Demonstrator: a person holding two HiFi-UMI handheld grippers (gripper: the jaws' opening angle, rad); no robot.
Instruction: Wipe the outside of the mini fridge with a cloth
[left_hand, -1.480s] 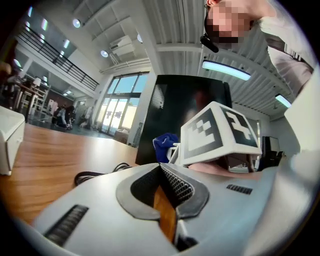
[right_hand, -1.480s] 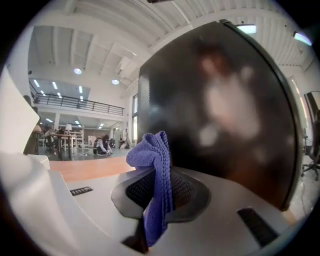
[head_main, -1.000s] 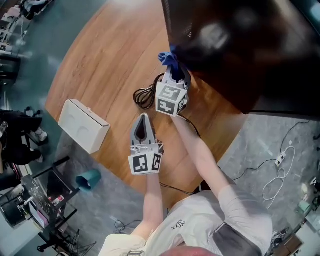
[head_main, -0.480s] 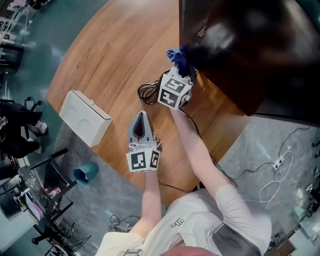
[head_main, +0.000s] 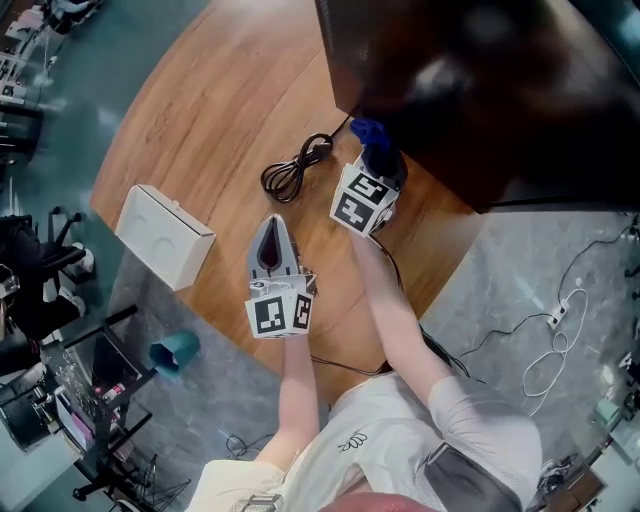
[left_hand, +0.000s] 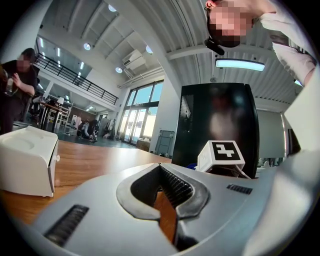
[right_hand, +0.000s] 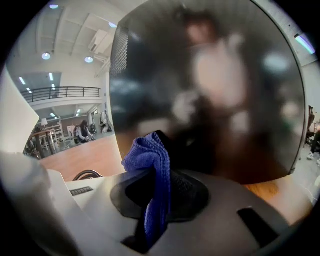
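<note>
Right gripper (right_hand: 159, 192), cloth (right_hand: 149, 160) between its jaws

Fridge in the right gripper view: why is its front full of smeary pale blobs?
Right gripper view: the glossy black fridge mirrors pale shapes, out of focus, while the blue cloth in front is sharp. Head view: pale glare patches sit on its top too. Left gripper view: its front reflects a faint pale shape.

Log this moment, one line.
right gripper: shut on blue cloth | blue cloth: at mini fridge | left gripper: shut, empty
</note>
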